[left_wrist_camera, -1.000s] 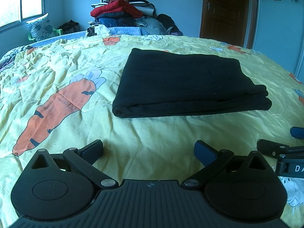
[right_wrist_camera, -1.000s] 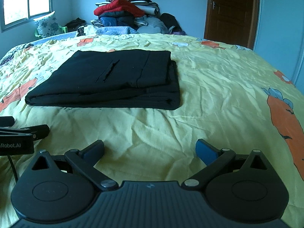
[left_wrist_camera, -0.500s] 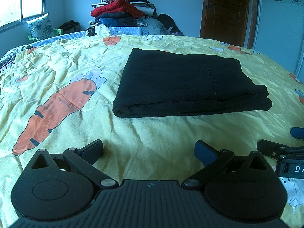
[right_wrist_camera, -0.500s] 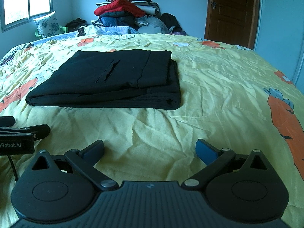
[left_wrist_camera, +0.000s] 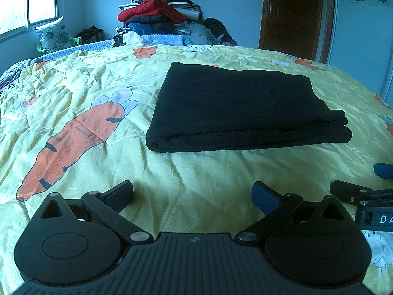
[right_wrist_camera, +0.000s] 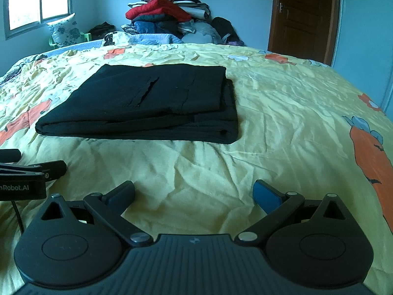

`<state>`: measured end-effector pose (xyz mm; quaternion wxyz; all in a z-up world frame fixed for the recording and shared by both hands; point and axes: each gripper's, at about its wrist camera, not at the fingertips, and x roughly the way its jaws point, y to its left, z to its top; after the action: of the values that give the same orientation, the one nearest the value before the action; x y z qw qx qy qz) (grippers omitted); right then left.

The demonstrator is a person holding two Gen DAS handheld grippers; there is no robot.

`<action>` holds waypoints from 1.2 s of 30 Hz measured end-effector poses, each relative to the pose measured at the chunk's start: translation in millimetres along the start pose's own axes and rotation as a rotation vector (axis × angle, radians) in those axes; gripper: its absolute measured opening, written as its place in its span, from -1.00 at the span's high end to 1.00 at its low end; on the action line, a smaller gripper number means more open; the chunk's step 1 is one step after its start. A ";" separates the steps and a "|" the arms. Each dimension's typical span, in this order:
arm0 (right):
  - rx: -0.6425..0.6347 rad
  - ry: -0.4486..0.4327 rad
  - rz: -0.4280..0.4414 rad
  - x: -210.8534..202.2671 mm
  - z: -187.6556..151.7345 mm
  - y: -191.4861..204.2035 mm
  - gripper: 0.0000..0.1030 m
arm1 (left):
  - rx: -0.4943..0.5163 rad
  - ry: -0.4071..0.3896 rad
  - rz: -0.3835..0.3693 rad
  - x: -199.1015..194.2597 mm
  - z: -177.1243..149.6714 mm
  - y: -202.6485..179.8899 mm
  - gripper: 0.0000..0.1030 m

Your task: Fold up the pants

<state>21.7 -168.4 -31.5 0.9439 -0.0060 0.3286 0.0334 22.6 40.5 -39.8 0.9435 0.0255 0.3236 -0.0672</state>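
Black pants (left_wrist_camera: pixel 240 108) lie folded in a flat rectangle on the yellow carrot-print bedspread (left_wrist_camera: pixel 98 98); they also show in the right wrist view (right_wrist_camera: pixel 147 100), with a pocket slit on top. My left gripper (left_wrist_camera: pixel 192 194) is open and empty, low over the bedspread in front of the pants. My right gripper (right_wrist_camera: pixel 194 193) is open and empty too, in front of the pants' right end. Each gripper shows at the edge of the other's view: the right one (left_wrist_camera: pixel 363 184), the left one (right_wrist_camera: pixel 32 162).
A pile of clothes and bedding (left_wrist_camera: pixel 159 12) stands at the far end of the bed. A brown door (left_wrist_camera: pixel 292 12) is at the back right, a window (left_wrist_camera: pixel 27 2) and a floral pillow (left_wrist_camera: pixel 51 36) at the back left.
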 end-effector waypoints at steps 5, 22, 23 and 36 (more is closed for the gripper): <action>0.000 0.000 0.001 0.0 0.0 -0.6 -1.00 | 0.000 0.000 0.001 0.0 -0.1 0.3 -1.00; -0.007 -0.001 0.011 -0.8 -0.4 -0.8 -1.00 | 0.000 0.000 0.000 0.1 -0.2 0.7 -1.00; -0.008 -0.001 0.012 -0.6 -0.3 -0.7 -1.00 | 0.000 0.000 0.000 0.1 -0.2 0.4 -1.00; -0.009 -0.001 0.014 -0.8 -0.8 -0.4 -1.00 | 0.000 0.000 0.000 0.0 0.0 0.3 -1.00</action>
<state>20.6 -168.9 -31.7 0.9438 -0.0078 0.3279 0.0413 22.7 40.8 -39.8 0.9435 0.0254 0.3236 -0.0669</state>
